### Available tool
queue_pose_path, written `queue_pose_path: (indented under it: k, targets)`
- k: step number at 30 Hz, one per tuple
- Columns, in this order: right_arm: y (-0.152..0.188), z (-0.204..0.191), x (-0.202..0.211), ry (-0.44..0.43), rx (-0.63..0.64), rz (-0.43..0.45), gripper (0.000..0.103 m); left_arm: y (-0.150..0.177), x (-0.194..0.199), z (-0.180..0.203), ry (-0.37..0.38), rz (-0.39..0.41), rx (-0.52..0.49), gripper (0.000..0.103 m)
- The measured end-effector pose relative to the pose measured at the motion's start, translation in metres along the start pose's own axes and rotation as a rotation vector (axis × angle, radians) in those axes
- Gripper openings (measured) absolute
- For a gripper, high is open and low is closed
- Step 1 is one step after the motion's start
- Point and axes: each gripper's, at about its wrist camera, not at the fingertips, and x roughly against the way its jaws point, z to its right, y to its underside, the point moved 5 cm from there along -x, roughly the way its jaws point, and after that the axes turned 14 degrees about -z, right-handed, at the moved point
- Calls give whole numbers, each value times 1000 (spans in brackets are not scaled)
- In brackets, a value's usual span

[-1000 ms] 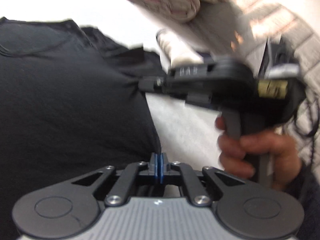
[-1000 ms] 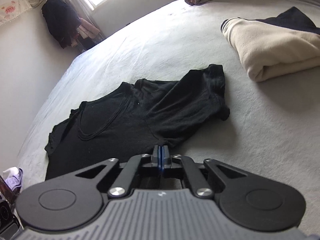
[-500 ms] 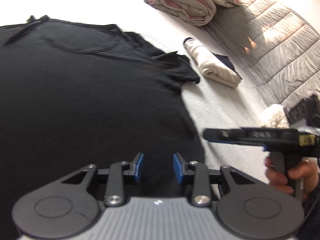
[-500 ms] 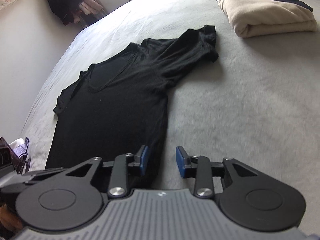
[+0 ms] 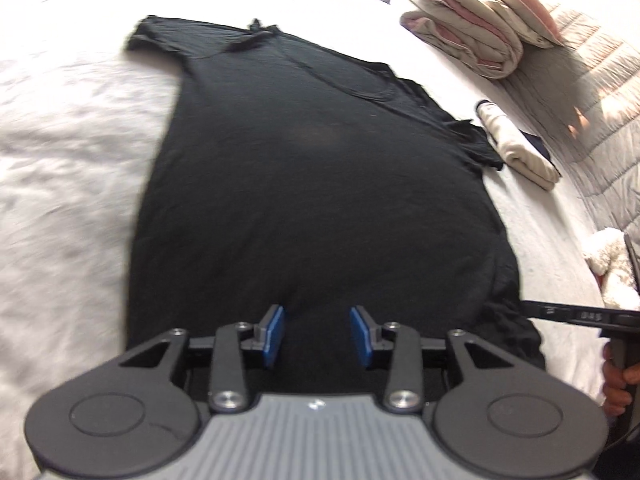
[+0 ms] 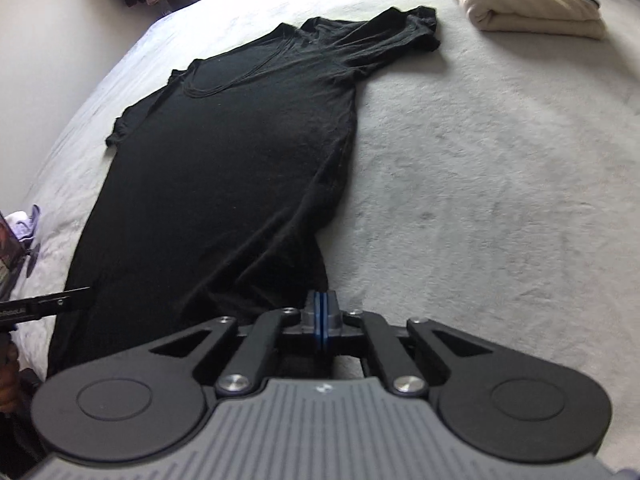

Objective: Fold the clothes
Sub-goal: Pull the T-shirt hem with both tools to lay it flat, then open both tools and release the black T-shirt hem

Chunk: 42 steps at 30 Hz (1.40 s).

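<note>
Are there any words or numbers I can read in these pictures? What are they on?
Side of the right claw, left wrist view: small pale characters, too blurred to read.
Side of the left claw, right wrist view: small pale lettering, also too blurred.
Grey claw housing: a tiny white mark, no letters.
Black t-shirt, folded cream garment, bed: no text.

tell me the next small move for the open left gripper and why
Probably lower the left gripper and close it on the black t-shirt hem: its jaws stand open above that hem, while the right gripper looks shut at the hem's other corner.
</note>
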Motion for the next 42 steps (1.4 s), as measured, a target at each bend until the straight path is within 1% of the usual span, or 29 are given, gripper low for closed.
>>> queue_pose_path:
  k: [1,3,4,5,7,8,9,10,11,13,16,18,19,20,21,22,23,26,28,31,34,37,40,41,42]
  targets:
    - [2,5,3,11,-19,0,1,3,4,-7,-13,2,12,38]
    - [10,13,5,-8,-45,-13,2,9,12,-20,-32,-2,28,40]
    - [14,16,6,-20,-56,-20,5,13,16,-26,-40,-5,35,40]
    - [19,17,8,-27,-60,-23,11,16,19,-32,-49,-9,42,40]
    - [30,17,13,-39,-63,-28,18,23,28,-43,-54,-15,55,40]
    - [36,17,16,-45,-65,-30,32,26,32,-48,-55,-17,61,41]
    - [42,17,19,-50,-67,-33,39,30,36,-52,-53,-22,68,42]
    - [48,17,22,-56,-68,-35,42,34,39,-57,-50,-32,76,45]
    - [53,16,24,-62,-70,-37,42,38,41,-60,-51,-44,87,48]
    - [66,15,28,-76,-70,-51,42,49,44,-67,-40,-74,108,48]
    - [83,9,30,-82,-51,-73,42,67,46,-72,23,-115,122,48]
    - [91,5,33,-75,-33,-79,39,77,44,-71,64,-142,117,46]
    - [95,3,34,-71,-24,-82,33,82,41,-69,78,-157,111,43]
    - [99,1,36,-68,-15,-85,24,88,37,-66,85,-171,100,30]
    - [103,-2,37,-64,-6,-88,21,93,34,-64,85,-181,89,20]
    - [107,-4,39,-61,3,-91,10,97,32,-62,71,-184,76,5]
    - [111,-6,41,-58,12,-94,5,101,34,-61,63,-181,66,5]
    - [123,-12,45,-47,40,-103,4,106,56,-61,70,-149,48,4]
    - [130,-16,56,-48,53,-105,4,109,71,-60,75,-127,35,4]
    - [139,-19,62,-41,71,-124,4,112,80,-63,65,-139,24,5]
    - [145,-18,49,-23,69,-157,4,115,70,-67,32,-170,14,5]
    - [146,-13,30,2,49,-189,4,116,57,-69,17,-195,19,5]
    - [144,-12,30,-3,47,-195,5,118,44,-72,3,-220,24,6]
    - [143,-12,30,-5,46,-197,6,117,42,-72,6,-226,24,6]
    - [142,-12,31,-7,46,-198,6,116,43,-72,25,-227,21,6]
